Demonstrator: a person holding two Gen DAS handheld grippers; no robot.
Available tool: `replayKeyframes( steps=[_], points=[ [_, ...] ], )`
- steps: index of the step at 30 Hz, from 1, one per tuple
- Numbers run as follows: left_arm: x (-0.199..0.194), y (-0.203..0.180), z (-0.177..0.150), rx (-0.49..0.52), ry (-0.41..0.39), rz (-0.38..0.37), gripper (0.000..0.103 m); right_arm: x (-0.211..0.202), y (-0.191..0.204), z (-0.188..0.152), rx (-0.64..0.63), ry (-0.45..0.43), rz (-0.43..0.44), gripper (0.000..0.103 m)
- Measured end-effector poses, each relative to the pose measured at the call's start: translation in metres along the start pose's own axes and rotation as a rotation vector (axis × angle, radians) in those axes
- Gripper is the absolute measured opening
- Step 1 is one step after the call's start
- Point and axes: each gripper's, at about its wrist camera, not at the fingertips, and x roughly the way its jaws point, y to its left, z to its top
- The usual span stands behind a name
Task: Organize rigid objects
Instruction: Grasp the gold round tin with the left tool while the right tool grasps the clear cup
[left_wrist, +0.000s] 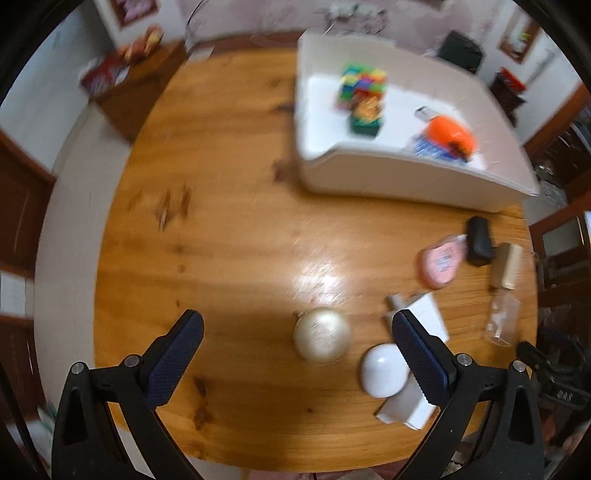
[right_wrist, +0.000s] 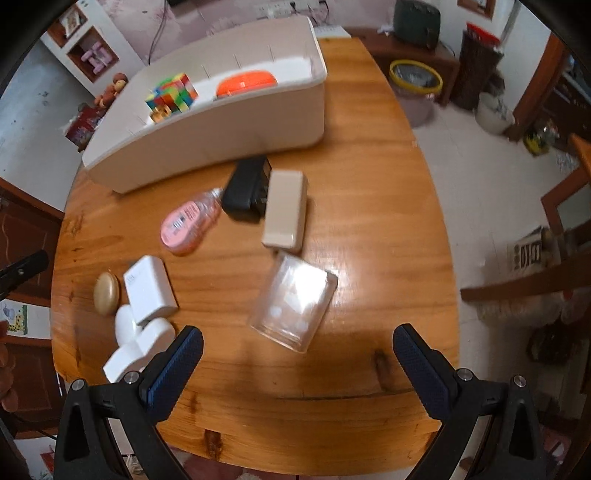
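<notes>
My left gripper (left_wrist: 297, 341) is open above the table, with a gold round ornament (left_wrist: 322, 335) between its fingers and a white rounded object (left_wrist: 384, 370) by the right finger. My right gripper (right_wrist: 297, 354) is open, just behind a clear plastic box (right_wrist: 293, 307). A white bin (right_wrist: 221, 125) at the back holds a colourful cube (right_wrist: 173, 92) and an orange object (right_wrist: 246, 83). On the table lie a pink bottle (right_wrist: 188, 223), a black adapter (right_wrist: 245, 188), a beige box (right_wrist: 286, 210) and white chargers (right_wrist: 149, 288).
The round wooden table (right_wrist: 369, 221) drops off to a tiled floor on the right. A yellow-rimmed waste bin (right_wrist: 415, 88) and dark furniture stand beyond it. The bin also shows in the left wrist view (left_wrist: 399, 177), at the back right.
</notes>
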Motion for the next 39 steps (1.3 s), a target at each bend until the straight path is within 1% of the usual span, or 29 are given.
replayKeyframes(
  steps=[1, 3, 6, 10, 13, 16, 20, 22, 23, 24, 25, 27, 28, 29, 30, 31, 32, 33, 34, 36, 39],
  points=[
    [0.009, 0.005, -0.001, -0.025, 0.030, 0.000, 0.101, 0.004, -0.001, -0.002, 0.004, 0.009, 0.007, 0.102],
    [0.025, 0.012, -0.003, -0.071, 0.081, -0.002, 0.101, 0.008, -0.003, -0.004, 0.008, 0.020, 0.013, 0.096],
    [0.045, 0.014, -0.007, -0.111, 0.144, -0.022, 0.100, 0.015, -0.006, -0.005, 0.032, 0.033, 0.013, 0.096],
    [0.061, 0.005, -0.013, -0.119, 0.190, -0.037, 0.100, 0.021, -0.011, -0.004, 0.059, 0.041, 0.015, 0.096],
    [0.070, -0.001, -0.016, -0.124, 0.213, -0.045, 0.100, 0.026, -0.013, -0.002, 0.075, 0.048, 0.018, 0.092],
    [0.077, -0.004, -0.020, -0.139, 0.240, -0.061, 0.100, 0.032, -0.011, 0.007, 0.102, 0.058, 0.026, 0.092],
    [0.083, -0.008, -0.027, -0.148, 0.258, -0.055, 0.100, 0.041, -0.007, 0.015, 0.133, 0.076, 0.032, 0.092],
    [0.086, -0.009, -0.030, -0.154, 0.267, -0.045, 0.100, 0.044, -0.003, 0.017, 0.137, 0.084, 0.030, 0.088],
    [0.087, -0.010, -0.030, -0.156, 0.266, -0.035, 0.100, 0.046, -0.001, 0.018, 0.134, 0.096, 0.022, 0.083],
    [0.088, -0.012, -0.031, -0.154, 0.262, -0.026, 0.100, 0.050, 0.002, 0.019, 0.129, 0.111, 0.001, 0.077],
    [0.088, -0.013, -0.033, -0.151, 0.261, -0.017, 0.100, 0.054, 0.004, 0.019, 0.120, 0.127, -0.022, 0.075],
    [0.089, -0.016, -0.032, -0.145, 0.258, 0.001, 0.099, 0.054, 0.010, 0.021, 0.097, 0.112, -0.040, 0.069],
    [0.089, -0.017, -0.033, -0.141, 0.255, 0.016, 0.096, 0.054, 0.015, 0.021, 0.086, 0.110, -0.048, 0.067],
    [0.088, -0.019, -0.033, -0.133, 0.252, 0.041, 0.093, 0.054, 0.017, 0.021, 0.076, 0.105, -0.063, 0.061],
    [0.087, -0.021, -0.034, -0.122, 0.245, 0.045, 0.091, 0.054, 0.019, 0.021, 0.066, 0.099, -0.081, 0.059],
    [0.085, -0.023, -0.034, -0.113, 0.240, 0.044, 0.085, 0.054, 0.020, 0.021, 0.062, 0.097, -0.080, 0.059],
    [0.082, -0.026, -0.033, -0.101, 0.232, 0.043, 0.075, 0.054, 0.020, 0.021, 0.063, 0.097, -0.077, 0.059],
    [0.079, -0.030, -0.033, -0.086, 0.221, 0.040, 0.069, 0.053, 0.020, 0.021, 0.061, 0.096, -0.073, 0.059],
    [0.076, -0.032, -0.033, -0.073, 0.212, 0.041, 0.059, 0.053, 0.020, 0.020, 0.058, 0.095, -0.070, 0.058],
    [0.076, -0.038, -0.034, -0.048, 0.210, 0.063, 0.059, 0.052, 0.019, 0.019, 0.055, 0.092, -0.049, 0.058],
    [0.074, -0.043, -0.036, -0.030, 0.199, 0.072, 0.059, 0.046, 0.017, 0.019, 0.047, 0.074, -0.024, 0.057]
  ],
)
